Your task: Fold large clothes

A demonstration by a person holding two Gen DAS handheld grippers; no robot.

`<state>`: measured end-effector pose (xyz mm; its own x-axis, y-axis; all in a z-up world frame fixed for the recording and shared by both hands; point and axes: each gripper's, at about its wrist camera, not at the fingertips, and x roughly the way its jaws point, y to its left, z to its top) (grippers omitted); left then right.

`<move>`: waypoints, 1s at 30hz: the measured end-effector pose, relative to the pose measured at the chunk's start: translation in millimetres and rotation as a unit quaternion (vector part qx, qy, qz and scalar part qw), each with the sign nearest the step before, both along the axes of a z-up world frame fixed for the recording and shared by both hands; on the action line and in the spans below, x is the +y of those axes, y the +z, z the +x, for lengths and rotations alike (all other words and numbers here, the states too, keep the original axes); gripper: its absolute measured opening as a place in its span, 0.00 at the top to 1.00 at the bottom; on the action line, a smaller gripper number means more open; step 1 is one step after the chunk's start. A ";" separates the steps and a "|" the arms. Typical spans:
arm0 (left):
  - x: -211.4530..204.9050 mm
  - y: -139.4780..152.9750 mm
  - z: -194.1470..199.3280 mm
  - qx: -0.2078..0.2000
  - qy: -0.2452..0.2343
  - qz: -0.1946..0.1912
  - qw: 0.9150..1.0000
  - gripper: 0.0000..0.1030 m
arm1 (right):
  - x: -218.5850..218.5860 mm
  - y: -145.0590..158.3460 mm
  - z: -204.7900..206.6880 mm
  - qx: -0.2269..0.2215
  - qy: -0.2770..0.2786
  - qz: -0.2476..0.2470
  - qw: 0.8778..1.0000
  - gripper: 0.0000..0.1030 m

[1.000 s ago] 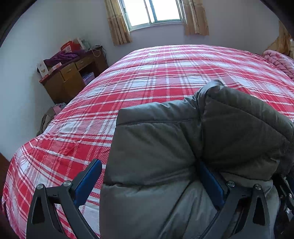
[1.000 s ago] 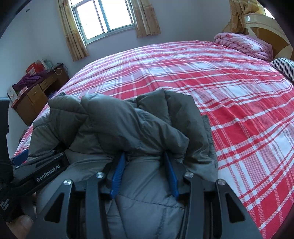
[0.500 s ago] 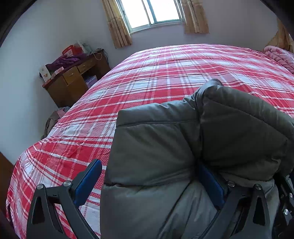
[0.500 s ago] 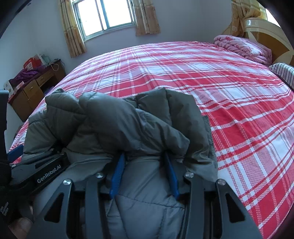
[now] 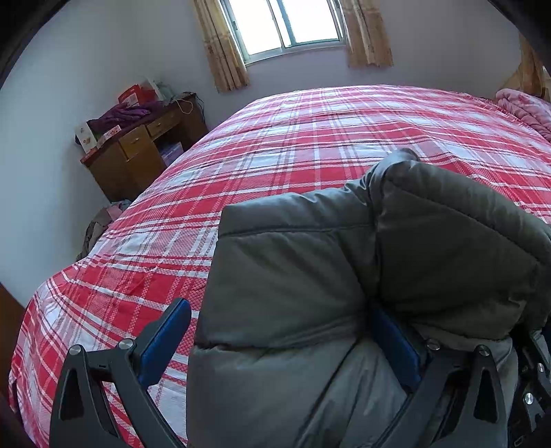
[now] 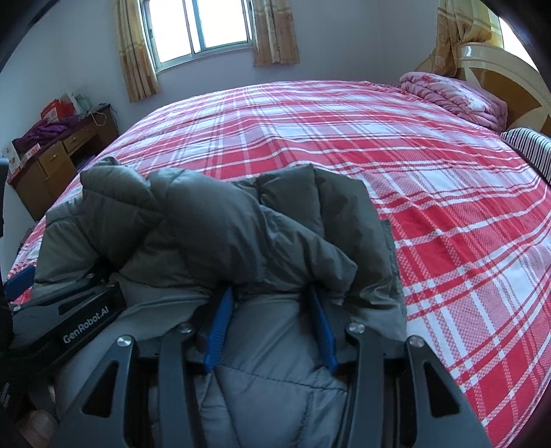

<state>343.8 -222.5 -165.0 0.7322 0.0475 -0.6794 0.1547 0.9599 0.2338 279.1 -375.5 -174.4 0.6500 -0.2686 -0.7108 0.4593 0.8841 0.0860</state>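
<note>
A grey puffer jacket (image 5: 310, 275) lies bunched on the red plaid bed (image 5: 310, 138); it also shows in the right wrist view (image 6: 241, 234). My left gripper (image 5: 279, 337) stands wide around a thick fold of the jacket, its blue pads (image 5: 165, 341) far apart, the right pad buried under the fabric. My right gripper (image 6: 272, 310) has its blue pads (image 6: 218, 331) pressed against a bunched fold of the jacket. The left gripper's body (image 6: 69, 320) sits just left of it. The fingertips of both are hidden under padding.
A wooden desk (image 5: 137, 155) with clutter stands at the far left by the wall. A folded pink blanket (image 6: 454, 96) and a striped pillow (image 6: 530, 151) lie near the headboard at the right. The window (image 5: 286, 24) is behind the bed.
Both views have tilted slightly, showing more of the room; the jacket and both grippers keep the same hold.
</note>
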 end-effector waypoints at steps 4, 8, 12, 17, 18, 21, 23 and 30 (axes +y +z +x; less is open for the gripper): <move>-1.3 -0.8 0.7 0.000 0.000 0.004 1.000 0.01 | 2.2 -0.1 1.7 0.006 -0.001 -0.007 1.000 0.53; -1.8 -1.2 1.1 -0.001 0.001 0.006 1.000 0.01 | 3.6 0.1 3.1 0.008 -0.002 -0.011 1.000 0.53; -1.4 -1.6 1.5 0.000 0.001 0.006 1.000 0.01 | 3.0 -0.1 2.9 0.007 -0.002 -0.009 1.000 0.53; -1.9 -1.6 1.9 0.000 0.001 0.006 1.000 0.01 | 2.7 -0.5 3.0 0.005 -0.001 -0.005 1.000 0.53; -1.8 -1.6 2.0 0.000 0.001 0.006 1.000 0.01 | 2.4 -0.7 2.7 0.004 -0.001 -0.004 1.000 0.53; -0.7 -2.6 2.2 0.002 0.000 0.003 1.000 0.01 | 2.1 -1.1 2.7 0.003 -0.001 -0.002 1.000 0.53; -0.2 -3.1 2.1 0.003 0.000 0.002 1.000 0.01 | 1.4 -1.4 2.5 0.003 0.000 -0.001 1.000 0.53; 2.9 -1.1 6.5 0.024 -0.007 -0.021 0.999 0.01 | -2.6 -2.1 1.7 -0.005 0.003 0.011 1.000 0.52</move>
